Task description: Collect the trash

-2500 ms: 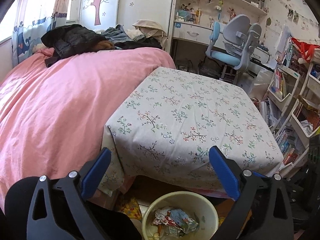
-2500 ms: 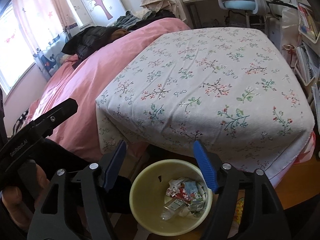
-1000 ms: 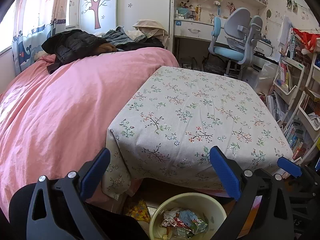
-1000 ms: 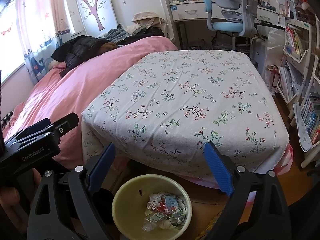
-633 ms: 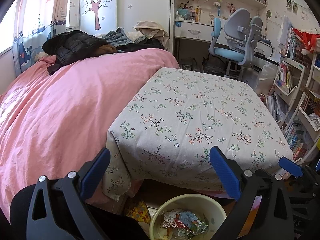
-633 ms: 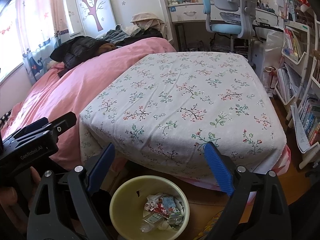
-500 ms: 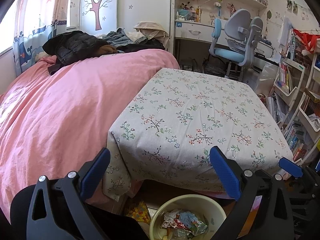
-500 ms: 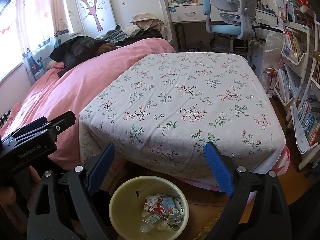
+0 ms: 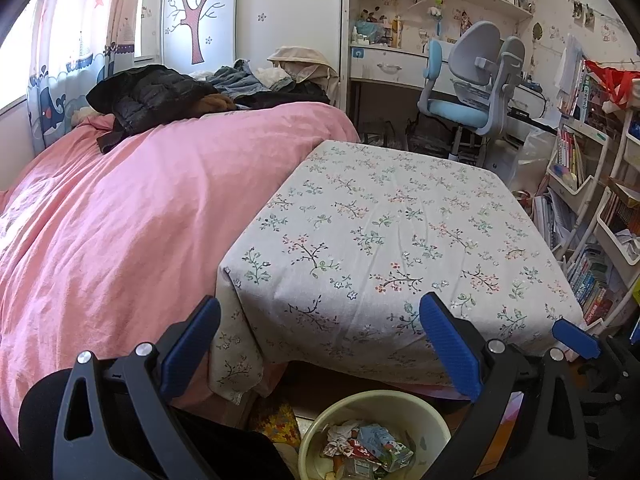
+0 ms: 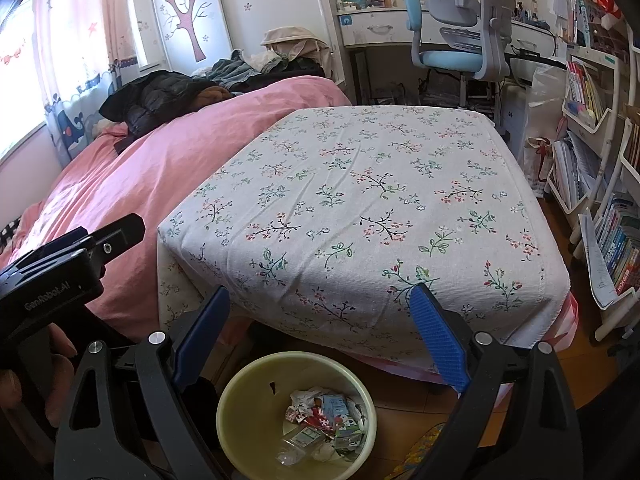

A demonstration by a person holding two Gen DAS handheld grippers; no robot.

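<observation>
A: Item one — left claw (image 9: 318,338), black frame, blue ribbed pads?
B: Jaws wide apart, nothing between them; held above the near edge of the worktop draped in a white floral cloth (image 9: 400,236).

A: Item two — right claw (image 10: 320,330)?
B: Same build, jaws likewise spread and empty. It hangs over the round pale-yellow plastic bin (image 10: 244,412) on the wooden floor.

A: Trash?
B: Crumpled wrappers and small cartons (image 10: 326,424) lie in the bottom of the bin, towards its right side. The bin stands just in front of the worktop, partly below its overhanging cloth; seen also in the left view (image 9: 404,404).

A: Surroundings?
B: Bed under a pink cover (image 9: 120,216) touching the worktop's left side; black padded jacket (image 9: 152,94) on the bed's far end; grey-and-blue swivel chair (image 9: 468,88) beyond.
</observation>
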